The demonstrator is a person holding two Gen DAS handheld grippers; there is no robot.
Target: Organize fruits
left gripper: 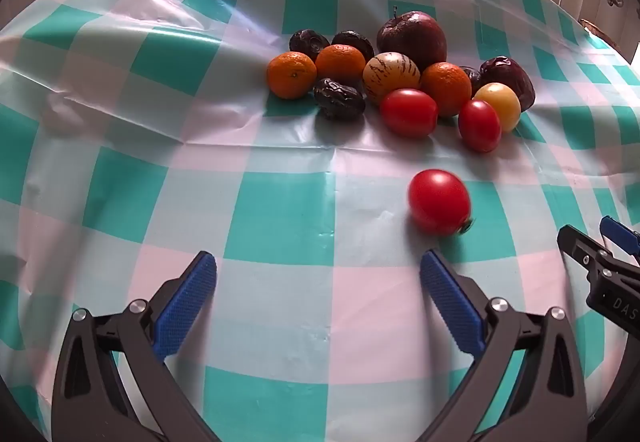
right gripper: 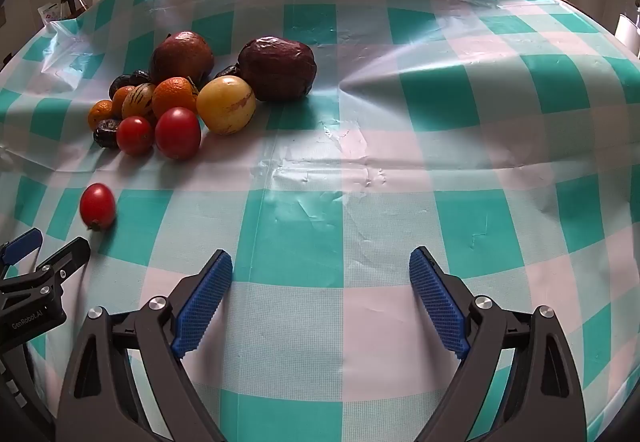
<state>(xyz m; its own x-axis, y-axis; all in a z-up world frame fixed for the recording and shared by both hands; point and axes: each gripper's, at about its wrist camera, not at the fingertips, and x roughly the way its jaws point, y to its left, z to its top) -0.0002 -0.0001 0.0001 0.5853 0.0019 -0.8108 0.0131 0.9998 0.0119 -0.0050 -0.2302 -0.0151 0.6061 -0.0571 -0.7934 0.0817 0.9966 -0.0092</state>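
Checked teal, pink and white cloth [left gripper: 280, 210] covers the table in both of your views, creased and glossy. From your left wrist camera, the left claw [left gripper: 318, 266] stands wide apart with nothing between its blue pads [left gripper: 188, 306], angled down at the cloth. A lone red tomato [left gripper: 439, 201] lies just ahead of the right-hand pad, apart from it, slightly blurred. Farther ahead and to the right sits the fruit pile [left gripper: 400, 82]: three oranges, dark wrinkled fruits, a red apple [left gripper: 413, 35], a striped yellowish fruit, a plain yellow one and two more red tomatoes, most of them touching. Your other claw's tip shows at the right edge. From your right wrist camera, the right claw [right gripper: 321, 264] is likewise spread wide and empty, its pads [right gripper: 206, 302] over bare cloth. The pile [right gripper: 192, 98] lies ahead and well to the left of it. The lone tomato [right gripper: 97, 206] lies nearer, far to the left, just ahead of the left claw's tip [right gripper: 44, 246] at that edge.
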